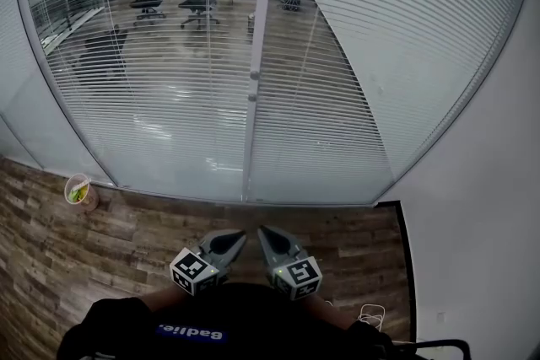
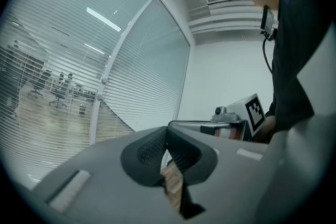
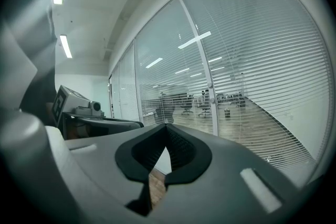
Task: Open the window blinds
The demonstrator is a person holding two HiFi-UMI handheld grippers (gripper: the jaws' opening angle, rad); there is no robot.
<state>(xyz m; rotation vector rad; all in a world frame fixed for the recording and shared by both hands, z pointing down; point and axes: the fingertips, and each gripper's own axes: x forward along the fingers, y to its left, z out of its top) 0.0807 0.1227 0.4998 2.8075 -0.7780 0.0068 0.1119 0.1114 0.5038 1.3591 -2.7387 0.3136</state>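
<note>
White horizontal window blinds cover a glass wall on both sides of a white upright post. The slats are tilted enough that an office with chairs shows through. My left gripper and right gripper sit side by side low in the head view, over the wooden floor and well short of the glass. Both are shut with nothing between the jaws. In the left gripper view the blinds fill the left side beyond the closed tips. In the right gripper view the blinds fill the right side beyond the closed tips.
Two small round knobs sit on the post at mid height. A cup with something green stands on the floor by the glass at left. A plain white wall closes the right side. A white cable lies near my feet.
</note>
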